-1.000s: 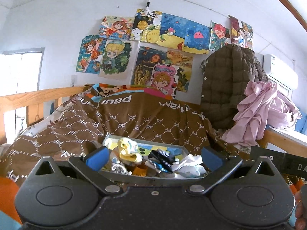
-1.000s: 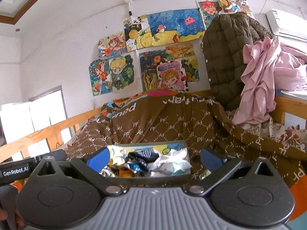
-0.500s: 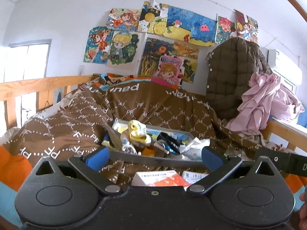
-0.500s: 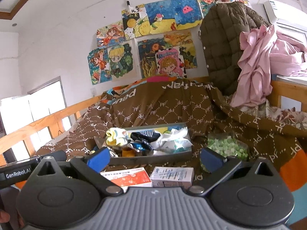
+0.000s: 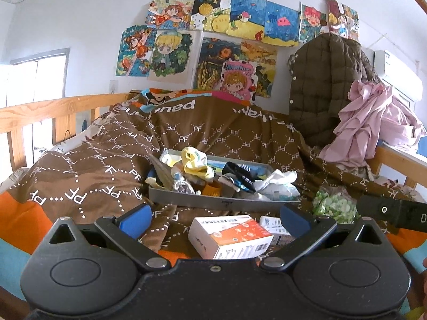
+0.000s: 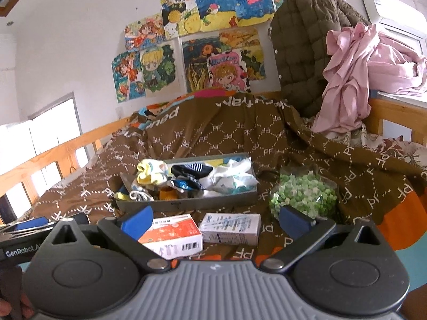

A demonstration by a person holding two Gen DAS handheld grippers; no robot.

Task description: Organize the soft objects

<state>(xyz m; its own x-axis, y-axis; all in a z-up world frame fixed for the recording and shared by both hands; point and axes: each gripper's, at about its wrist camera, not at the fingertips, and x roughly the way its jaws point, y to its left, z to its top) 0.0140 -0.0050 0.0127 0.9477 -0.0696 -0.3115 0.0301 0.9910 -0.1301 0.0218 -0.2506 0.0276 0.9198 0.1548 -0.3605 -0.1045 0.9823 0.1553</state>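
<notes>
A grey tray sits on the brown blanket, filled with soft things: a yellow-white sock, a dark striped sock, and white cloth. My left gripper is open and empty, held short of the tray above an orange-white box. My right gripper is open and empty, above the orange-white box and a blue-white box.
A bag of green-white pieces lies right of the tray. A brown quilted jacket and pink cloth hang at the back right. A wooden bed rail runs along the left. Posters cover the wall.
Both grippers have drawn back from the tray and tilted down, so the two boxes and the green bag have come into view. Both stay open.
</notes>
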